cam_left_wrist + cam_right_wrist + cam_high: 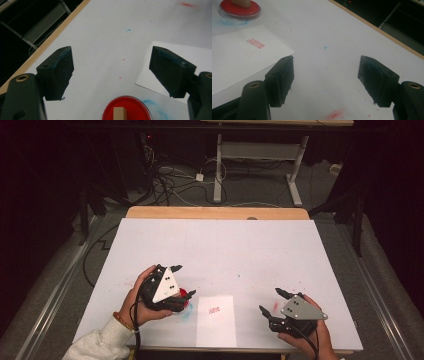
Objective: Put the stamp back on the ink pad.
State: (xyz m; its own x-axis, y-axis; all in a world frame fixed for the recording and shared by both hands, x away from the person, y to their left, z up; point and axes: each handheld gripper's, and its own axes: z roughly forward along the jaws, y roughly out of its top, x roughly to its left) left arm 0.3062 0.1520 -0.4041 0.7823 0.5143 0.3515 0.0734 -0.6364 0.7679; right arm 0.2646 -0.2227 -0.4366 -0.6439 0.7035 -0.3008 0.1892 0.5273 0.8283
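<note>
A round red ink pad lies on the white table sheet, and a small wooden stamp stands upright in it. My left gripper hovers just above the pad, and its jaws stand wide apart with nothing between them. Right of the pad lies a white paper bearing a red stamp mark. The right gripper rests near the table's front right, open and empty. From there the ink pad, the stamp mark and the paper's corner lie off to the left.
The white sheet covers a wooden table whose far edge shows bare. Red and blue ink smudges dot the sheet. Beyond the table are floor cables and a desk frame.
</note>
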